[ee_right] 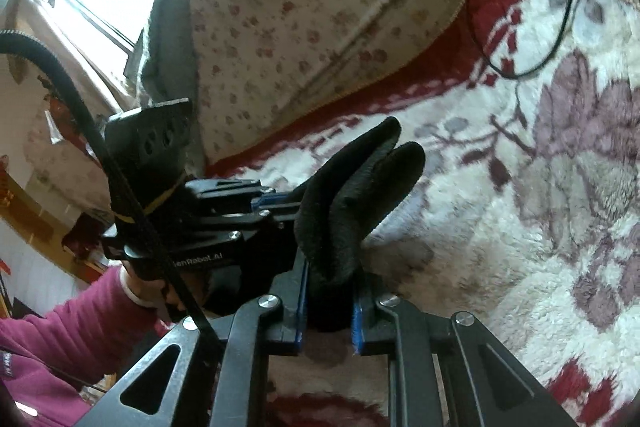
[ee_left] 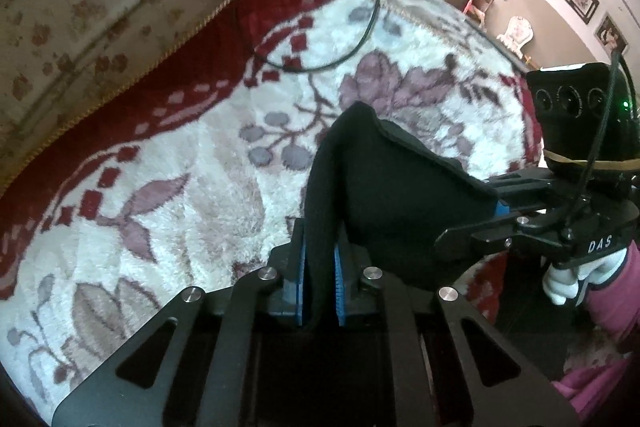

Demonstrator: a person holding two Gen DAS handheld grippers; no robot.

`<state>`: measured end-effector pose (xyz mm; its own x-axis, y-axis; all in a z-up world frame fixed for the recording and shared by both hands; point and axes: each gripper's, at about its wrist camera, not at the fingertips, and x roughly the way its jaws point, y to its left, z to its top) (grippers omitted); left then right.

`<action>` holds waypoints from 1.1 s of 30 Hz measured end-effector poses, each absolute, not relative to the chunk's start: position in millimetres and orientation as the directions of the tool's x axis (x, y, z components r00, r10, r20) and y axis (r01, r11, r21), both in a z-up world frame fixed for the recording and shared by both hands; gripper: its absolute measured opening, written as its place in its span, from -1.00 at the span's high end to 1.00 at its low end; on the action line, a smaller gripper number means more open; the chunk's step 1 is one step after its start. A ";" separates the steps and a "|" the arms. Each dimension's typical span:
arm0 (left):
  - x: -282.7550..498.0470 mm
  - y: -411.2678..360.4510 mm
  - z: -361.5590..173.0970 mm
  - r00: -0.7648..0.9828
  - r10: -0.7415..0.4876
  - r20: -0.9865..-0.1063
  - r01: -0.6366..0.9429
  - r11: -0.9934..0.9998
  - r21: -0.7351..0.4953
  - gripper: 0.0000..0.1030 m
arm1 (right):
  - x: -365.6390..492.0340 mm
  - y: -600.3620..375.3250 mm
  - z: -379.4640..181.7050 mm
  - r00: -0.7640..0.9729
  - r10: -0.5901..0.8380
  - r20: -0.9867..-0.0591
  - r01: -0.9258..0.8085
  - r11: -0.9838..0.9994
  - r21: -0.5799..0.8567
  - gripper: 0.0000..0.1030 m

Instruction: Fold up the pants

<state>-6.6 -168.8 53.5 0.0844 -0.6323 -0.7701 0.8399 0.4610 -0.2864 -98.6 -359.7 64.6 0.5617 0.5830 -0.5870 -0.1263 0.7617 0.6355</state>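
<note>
Black pants [ee_left: 384, 195] in left hand-held gripper [ee_left: 320, 283], "DAS"-lettered right hand-held gripper [ee_left: 500, 211] alongside

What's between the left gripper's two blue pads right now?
A bunched fold of the black pants sits between the left gripper's blue pads, which press on it. The left wrist view shows this; the blanket lies beyond.

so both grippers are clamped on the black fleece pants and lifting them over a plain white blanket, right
Not quite: the blanket is not plain white. It is a fluffy white blanket with a dark red border and mauve flowers, as the left wrist view shows. The rest holds: the left gripper and right gripper are both clamped on the black fleece pants.
</note>
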 end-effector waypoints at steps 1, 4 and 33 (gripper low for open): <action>-7.9 -163.2 59.8 0.094 -0.643 -0.760 0.839 0.462 -0.287 0.80 | -99.8 -359.4 69.4 0.567 0.591 -0.573 -0.136 0.754 0.642 0.70; -10.7 -148.9 76.2 0.120 -0.665 -0.737 0.837 0.467 -0.286 0.81 | -101.8 -351.3 87.3 0.582 0.608 -0.540 -0.175 0.742 0.647 0.70; -7.9 146.6 76.4 0.464 -0.551 -0.694 0.389 0.830 -0.399 0.82 | -34.2 -87.0 46.8 0.188 0.826 -0.531 -0.445 0.554 0.704 0.69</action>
<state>-7.9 146.6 76.4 0.4637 -0.5508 -0.6939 0.3892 0.8303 -0.3990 -34.2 -87.0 46.8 0.1879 0.8261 -0.5312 -0.4455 0.5537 0.7035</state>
